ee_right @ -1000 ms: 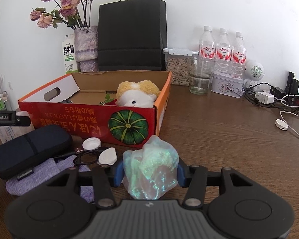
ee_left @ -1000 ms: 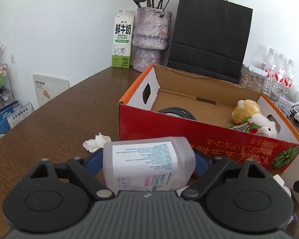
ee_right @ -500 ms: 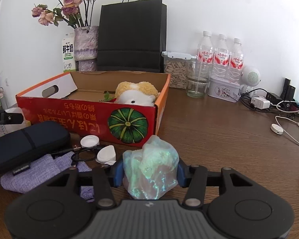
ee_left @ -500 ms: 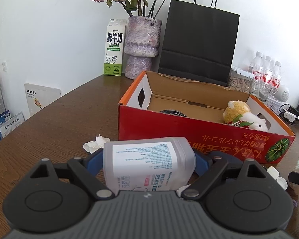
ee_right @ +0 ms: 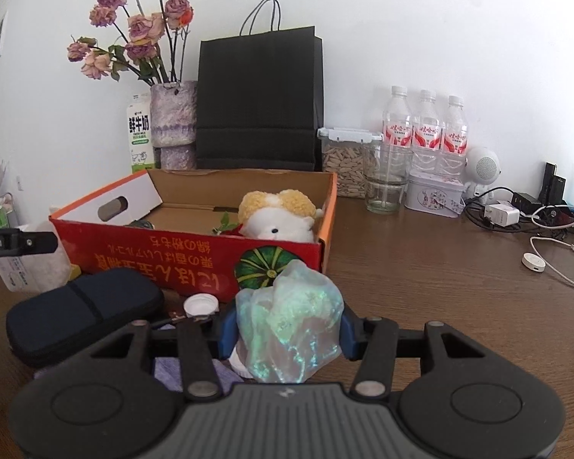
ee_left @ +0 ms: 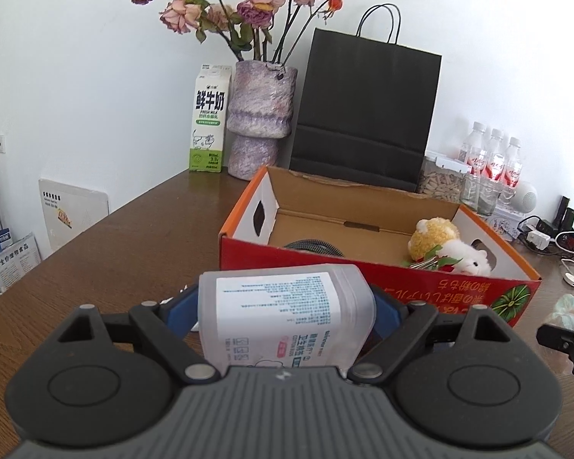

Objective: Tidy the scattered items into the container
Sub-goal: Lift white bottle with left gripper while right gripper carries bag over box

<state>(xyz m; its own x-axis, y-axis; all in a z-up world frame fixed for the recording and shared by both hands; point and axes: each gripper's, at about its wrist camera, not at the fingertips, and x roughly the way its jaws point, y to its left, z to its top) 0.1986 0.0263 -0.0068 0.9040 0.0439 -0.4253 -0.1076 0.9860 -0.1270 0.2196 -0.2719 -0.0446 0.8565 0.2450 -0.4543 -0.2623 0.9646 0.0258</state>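
The open cardboard box sits on the tabletop just ahead of both grippers, and its near wall could catch either load if carried in too low. The left gripper, spread wide, clamps a frosted cotton-swab tub sideways, which might pivot between the fingers. The right gripper, about half closed, squeezes a crumpled iridescent bag, seemingly soft enough to slip.

The red box is viewed closely from low over the worktop by both wrist cameras; box and black bag are shared.
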